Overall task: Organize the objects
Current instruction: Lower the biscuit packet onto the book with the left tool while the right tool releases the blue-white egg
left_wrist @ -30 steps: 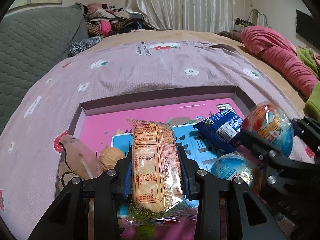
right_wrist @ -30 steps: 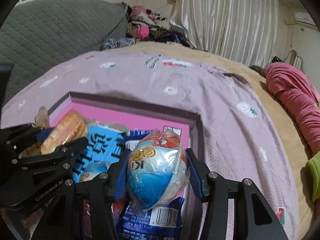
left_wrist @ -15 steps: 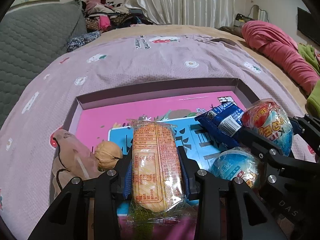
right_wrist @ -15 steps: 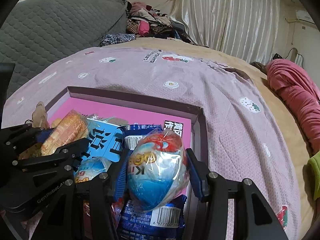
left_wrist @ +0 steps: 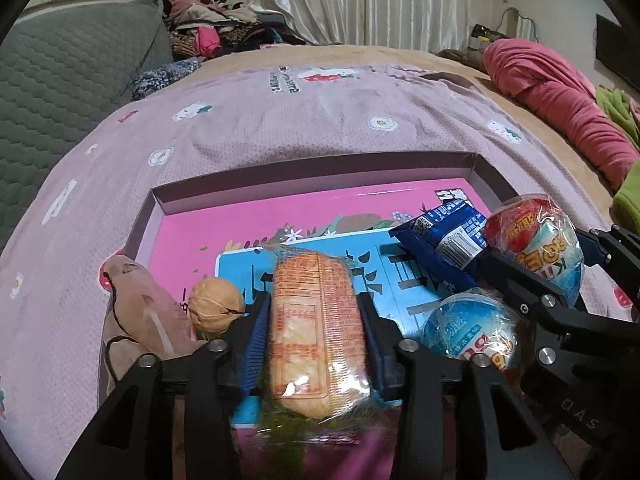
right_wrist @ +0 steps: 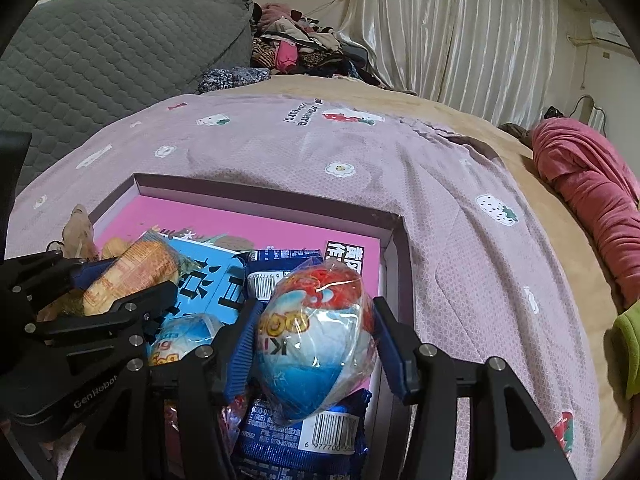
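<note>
My left gripper [left_wrist: 314, 320] is shut on an orange snack packet [left_wrist: 316, 332], held over the pink shallow box [left_wrist: 304, 208] on the bed. My right gripper [right_wrist: 312, 328] is shut on a wrapped red, white and blue toy egg [right_wrist: 316, 336], held over the box's right side; the egg also shows in the left wrist view [left_wrist: 540, 244]. In the box lie a blue snack pack [left_wrist: 444, 240], a second wrapped egg [left_wrist: 472, 328], a walnut [left_wrist: 216, 308] and a beige pouch [left_wrist: 140, 320].
The box sits on a mauve printed blanket [left_wrist: 320, 120]. A pink rolled blanket [left_wrist: 560, 104] and green cloth [right_wrist: 628, 348] lie at the right. A grey quilted headboard [right_wrist: 120, 60] and a clothes pile [right_wrist: 304, 48] stand behind.
Both grippers have drawn back and up a little with their objects still held; more of the box floor and far wall shows now.
</note>
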{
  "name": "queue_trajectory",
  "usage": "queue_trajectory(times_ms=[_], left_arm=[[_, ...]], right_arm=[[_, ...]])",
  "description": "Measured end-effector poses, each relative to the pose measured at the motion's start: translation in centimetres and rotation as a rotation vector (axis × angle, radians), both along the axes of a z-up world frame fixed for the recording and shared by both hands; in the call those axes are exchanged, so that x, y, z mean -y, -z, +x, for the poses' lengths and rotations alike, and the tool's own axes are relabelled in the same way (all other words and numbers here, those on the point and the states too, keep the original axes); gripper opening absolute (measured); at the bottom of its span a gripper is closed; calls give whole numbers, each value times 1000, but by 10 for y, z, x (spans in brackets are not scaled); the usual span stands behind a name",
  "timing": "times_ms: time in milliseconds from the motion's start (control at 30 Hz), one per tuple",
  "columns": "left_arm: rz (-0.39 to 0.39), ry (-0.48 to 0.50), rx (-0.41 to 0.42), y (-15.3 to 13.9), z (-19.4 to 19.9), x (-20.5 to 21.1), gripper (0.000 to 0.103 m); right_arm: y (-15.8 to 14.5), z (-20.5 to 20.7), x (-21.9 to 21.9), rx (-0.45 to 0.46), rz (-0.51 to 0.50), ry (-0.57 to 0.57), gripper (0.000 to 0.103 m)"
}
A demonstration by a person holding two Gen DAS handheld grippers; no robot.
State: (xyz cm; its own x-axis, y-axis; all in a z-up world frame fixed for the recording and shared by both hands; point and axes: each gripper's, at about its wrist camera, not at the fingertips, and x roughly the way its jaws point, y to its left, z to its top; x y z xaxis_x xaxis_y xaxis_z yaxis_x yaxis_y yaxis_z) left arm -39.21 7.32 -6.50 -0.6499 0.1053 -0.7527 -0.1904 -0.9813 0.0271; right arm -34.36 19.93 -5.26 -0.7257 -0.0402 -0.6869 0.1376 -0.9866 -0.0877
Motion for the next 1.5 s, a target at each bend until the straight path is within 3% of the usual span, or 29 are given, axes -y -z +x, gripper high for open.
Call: queue_trajectory(times_ms=[467, 600, 900, 1000, 1500], left_arm=[[0, 15, 6, -10, 8, 3, 58], [-1, 23, 11, -12, 10, 3, 69], [-2, 24, 0, -19, 16, 4, 70], [7, 22, -17, -27, 20, 7, 81], [13, 3, -125, -67, 45, 14, 82]], right_arm=[[-3, 1, -6, 4, -22, 13, 63], [-6, 2, -8, -2, -27, 17, 66], [-14, 5, -14, -27, -40, 39, 72], [-20, 8, -16, -40, -45, 42, 74], [-69, 40, -21, -181, -132, 53, 93]])
